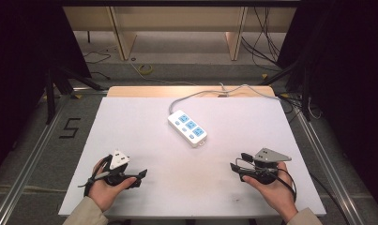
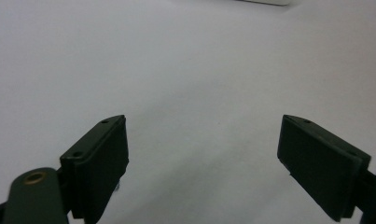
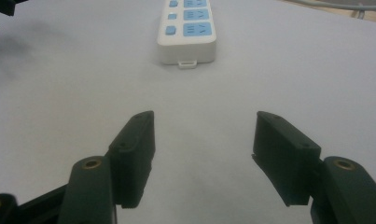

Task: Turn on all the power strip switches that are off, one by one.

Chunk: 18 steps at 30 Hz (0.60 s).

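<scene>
power strip [image 1: 187,128] mid-table, far end cropped in right gripper view | left claw [image 2: 204,154] released | right claw [image 3: 202,149] released

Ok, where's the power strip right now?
In the high view the power strip lies on the white table, centre-far, beyond both grippers, slightly nearer the right gripper; its cable runs off the far edge.

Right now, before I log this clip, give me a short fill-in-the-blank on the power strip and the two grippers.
1. The left gripper is ____, with nothing between its jaws.
2. The power strip is white with ____ socket panels.
3. The right gripper points toward the power strip without ____ it.
4. The strip's grey cable runs toward the table's ____ edge.

Missing words: open; blue; touching; far
</scene>
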Available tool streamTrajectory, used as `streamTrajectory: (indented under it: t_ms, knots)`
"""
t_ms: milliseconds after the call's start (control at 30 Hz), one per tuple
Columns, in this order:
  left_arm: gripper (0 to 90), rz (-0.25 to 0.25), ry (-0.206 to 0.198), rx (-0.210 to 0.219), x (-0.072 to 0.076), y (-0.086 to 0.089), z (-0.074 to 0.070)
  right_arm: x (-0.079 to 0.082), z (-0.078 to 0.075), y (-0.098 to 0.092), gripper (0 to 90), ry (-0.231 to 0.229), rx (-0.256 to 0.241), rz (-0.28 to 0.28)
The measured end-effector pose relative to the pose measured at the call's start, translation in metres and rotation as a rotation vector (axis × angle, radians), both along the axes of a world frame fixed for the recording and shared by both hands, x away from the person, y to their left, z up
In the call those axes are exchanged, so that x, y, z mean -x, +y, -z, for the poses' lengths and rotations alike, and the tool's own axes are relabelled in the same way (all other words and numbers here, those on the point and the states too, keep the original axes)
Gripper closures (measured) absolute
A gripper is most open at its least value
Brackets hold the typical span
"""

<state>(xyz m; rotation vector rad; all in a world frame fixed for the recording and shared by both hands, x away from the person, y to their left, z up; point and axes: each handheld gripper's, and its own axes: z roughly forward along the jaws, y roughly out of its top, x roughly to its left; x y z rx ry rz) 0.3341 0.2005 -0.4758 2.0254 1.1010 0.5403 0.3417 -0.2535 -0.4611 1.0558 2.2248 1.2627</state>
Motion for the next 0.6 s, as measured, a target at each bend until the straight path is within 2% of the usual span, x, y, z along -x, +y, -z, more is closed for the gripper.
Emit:
streamTrajectory:
  t_ms: [100,200,233,267,300,467,500,600]
  knots:
    - [16.5,-0.012,0.005,-0.028,0.0,0.0,0.0,0.0,0.0,0.0,42.5,-0.001,0.008,-0.004]
    - [17.4,-0.008,0.018,-0.043,0.001,0.001,0.002,0.002,-0.002,0.001,48.5,0.002,0.024,-0.014]
    - [17.7,-0.01,0.018,-0.046,0.001,0.001,0.002,0.003,-0.004,0.003,55.3,0.001,0.043,-0.026]
    - [17.7,-0.009,0.016,-0.048,0.001,0.001,0.002,0.003,-0.004,0.003,55.3,0.001,0.043,-0.026]
    - [17.8,-0.011,0.013,-0.052,0.001,0.001,0.002,0.003,-0.005,0.003,59.0,0.0,0.05,-0.031]
    - [18.8,-0.016,0.018,-0.055,0.0,0.002,0.002,0.003,-0.009,0.006,82.1,0.007,0.112,-0.045]
    - [19.5,-0.019,0.021,-0.047,0.0,0.001,0.003,0.002,-0.011,0.007,89.2,0.005,0.136,-0.044]
    - [19.7,-0.018,0.016,-0.05,0.0,0.001,0.003,0.0,-0.013,0.009,90.0,0.013,0.147,-0.045]
